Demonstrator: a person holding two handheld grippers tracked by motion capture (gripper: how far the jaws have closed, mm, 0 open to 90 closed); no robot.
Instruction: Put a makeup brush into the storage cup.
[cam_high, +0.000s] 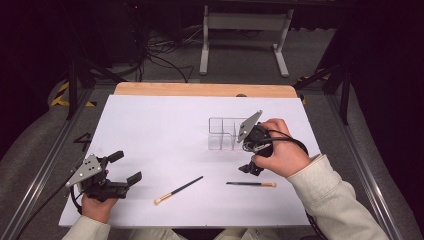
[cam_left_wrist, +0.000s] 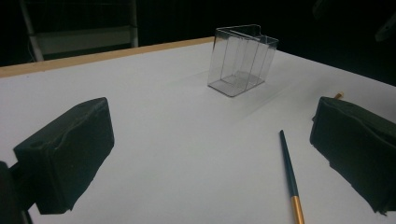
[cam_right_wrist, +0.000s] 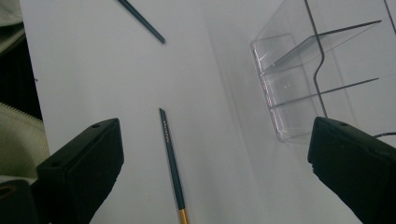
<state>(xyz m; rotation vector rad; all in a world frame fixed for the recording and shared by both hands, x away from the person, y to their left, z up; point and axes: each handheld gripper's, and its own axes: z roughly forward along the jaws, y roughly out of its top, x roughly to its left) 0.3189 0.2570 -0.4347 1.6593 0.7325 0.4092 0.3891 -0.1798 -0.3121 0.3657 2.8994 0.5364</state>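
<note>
— While both brushes are lying flat on the worktop (cam_high: 150, 125), is anything getting done yet?
— Not that I can see. The left tongs (cam_high: 125, 167) are resting near the front edge, spread and holding nothing. The left brush (cam_high: 178, 190) is lying just beside them.
— And farther in?
— The right tongs (cam_high: 248, 169) are hovering spread over the right brush (cam_high: 251, 184), gripping nothing.
— The clear box (cam_high: 223, 134)?
— It is standing empty beyond them. I judge both brushes are waiting to go in.

Left claw (cam_high: 125, 167) low at near-left, jaws wide apart; right claw (cam_high: 248, 165) raised, pointing down, jaws spread.
</note>
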